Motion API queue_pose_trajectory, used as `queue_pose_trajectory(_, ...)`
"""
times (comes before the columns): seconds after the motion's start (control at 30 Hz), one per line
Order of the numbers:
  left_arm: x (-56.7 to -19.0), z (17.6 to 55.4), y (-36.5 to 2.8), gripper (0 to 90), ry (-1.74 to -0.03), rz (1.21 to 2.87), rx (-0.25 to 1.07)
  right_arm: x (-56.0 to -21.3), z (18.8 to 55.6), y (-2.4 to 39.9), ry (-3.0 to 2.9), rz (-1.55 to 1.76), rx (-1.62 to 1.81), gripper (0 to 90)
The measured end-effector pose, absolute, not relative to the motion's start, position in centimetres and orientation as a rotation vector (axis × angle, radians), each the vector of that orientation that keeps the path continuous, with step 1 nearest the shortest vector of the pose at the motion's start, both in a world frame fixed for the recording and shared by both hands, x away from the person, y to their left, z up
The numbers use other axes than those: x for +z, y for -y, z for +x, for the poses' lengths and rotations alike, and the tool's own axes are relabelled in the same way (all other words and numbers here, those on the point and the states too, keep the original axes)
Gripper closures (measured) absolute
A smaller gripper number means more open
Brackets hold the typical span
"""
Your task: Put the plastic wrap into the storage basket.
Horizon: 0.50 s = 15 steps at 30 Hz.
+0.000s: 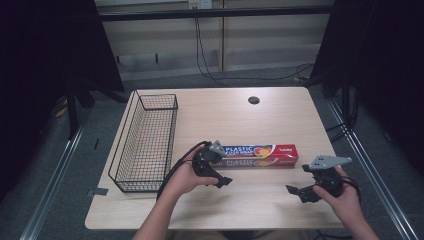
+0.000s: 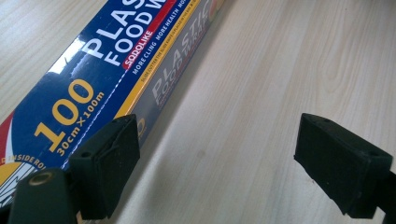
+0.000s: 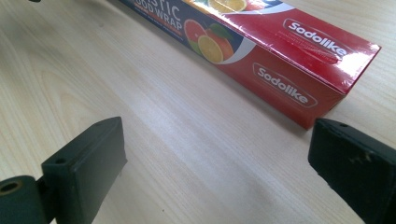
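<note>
Wire basket stands empty on the worktop, left of the box. Left hand-held gripper is open beside the box; right hand-held gripper is open too.

The table is surfaced in pale wood-grain laminate, smooth with a soft sheen, as is seen in both gripper views. The food wrap box is made of printed cardboard with a glossy coating, and bright glare is caught on its red end and blue face. The basket is formed of thin dark wire mesh, while the jaws of the left gripper and right gripper are faced in matt black material with a slightly rough look.
</note>
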<state>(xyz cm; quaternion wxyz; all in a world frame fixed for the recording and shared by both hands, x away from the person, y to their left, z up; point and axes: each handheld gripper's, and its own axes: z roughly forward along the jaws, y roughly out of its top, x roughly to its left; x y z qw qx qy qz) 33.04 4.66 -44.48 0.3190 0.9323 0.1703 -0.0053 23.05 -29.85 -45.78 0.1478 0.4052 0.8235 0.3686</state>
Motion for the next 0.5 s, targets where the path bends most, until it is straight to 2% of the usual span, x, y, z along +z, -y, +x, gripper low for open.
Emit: queue_pose_trajectory(0.5,-44.22,33.53,-4.43,14.8,-0.458,2.391,-0.043,-45.63,23.11,30.06,-2.361,1.171,1.079,3.7)
